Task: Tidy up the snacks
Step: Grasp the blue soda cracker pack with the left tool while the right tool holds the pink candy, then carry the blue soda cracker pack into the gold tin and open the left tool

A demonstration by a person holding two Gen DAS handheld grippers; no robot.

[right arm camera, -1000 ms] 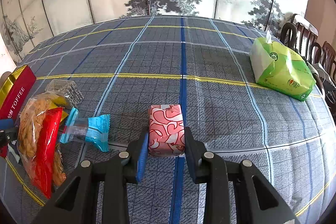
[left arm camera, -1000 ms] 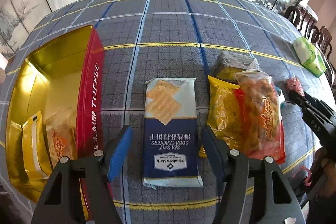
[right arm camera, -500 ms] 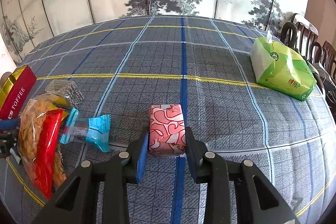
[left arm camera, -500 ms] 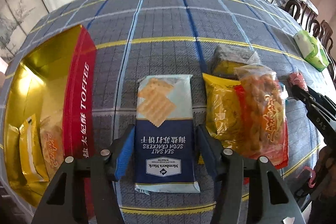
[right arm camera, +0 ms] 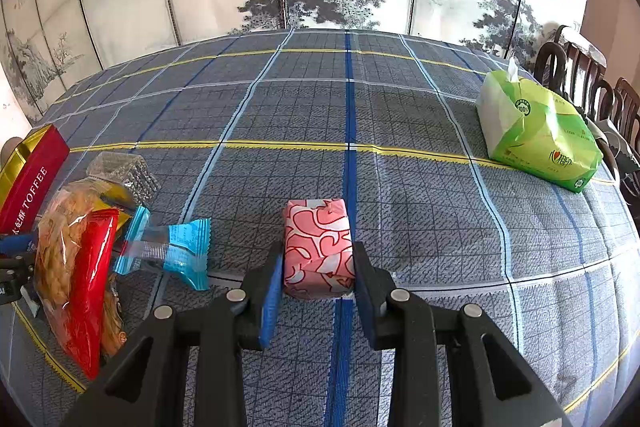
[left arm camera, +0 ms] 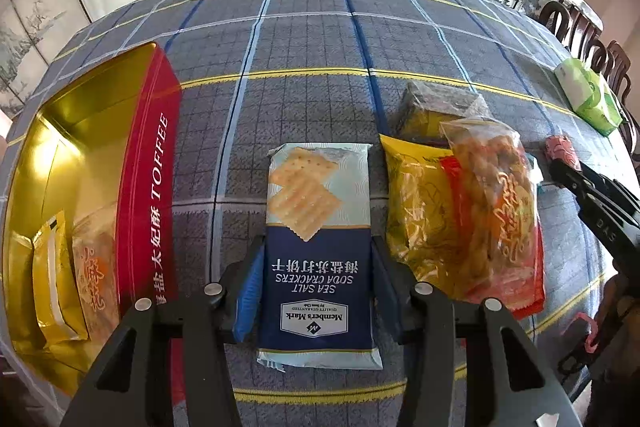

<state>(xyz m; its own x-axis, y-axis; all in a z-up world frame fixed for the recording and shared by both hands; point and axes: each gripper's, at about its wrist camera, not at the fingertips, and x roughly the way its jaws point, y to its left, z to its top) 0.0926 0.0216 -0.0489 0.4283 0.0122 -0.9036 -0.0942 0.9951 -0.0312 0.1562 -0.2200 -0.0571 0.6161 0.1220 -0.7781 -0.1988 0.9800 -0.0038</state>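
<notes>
The cracker pack [left arm camera: 318, 251] lies flat on the bench [left arm camera: 304, 107], just right of the open toffee tin [left arm camera: 150, 187], long axis running away from the camera. The left gripper [left arm camera: 316, 289] straddles its near, dark-blue half. Its fingers [left arm camera: 248, 291] are closing on the pack's long edges, with the pack between them; the pads appear to meet the wrapper on both sides, though a firm press cannot be confirmed.

Handling, as judged: the pack looks light, a thin film sleeve over a stack of brittle crackers. The stack gives it some stiffness across its width, but hard pressure risks cracking the contents and the glossy film may slip. The present hold, across the width and towards the near end, leaves the far half unsupported; a hold nearer the middle would tip less on lifting.

The tin already holds two packets [left arm camera: 60, 275] at its near end; its far end looks free.

Further right of the tin, past the pack, lies a heap of soft bags [left arm camera: 472, 219], touching one another.

The right gripper [right arm camera: 318, 281] is clamped on a pink wrapped block [right arm camera: 318, 247], well right of the tin, its fingers [right arm camera: 272, 291] against both sides. The block looks compact and firm. A blue sweet [right arm camera: 172, 253] lies between it and the bags.
</notes>
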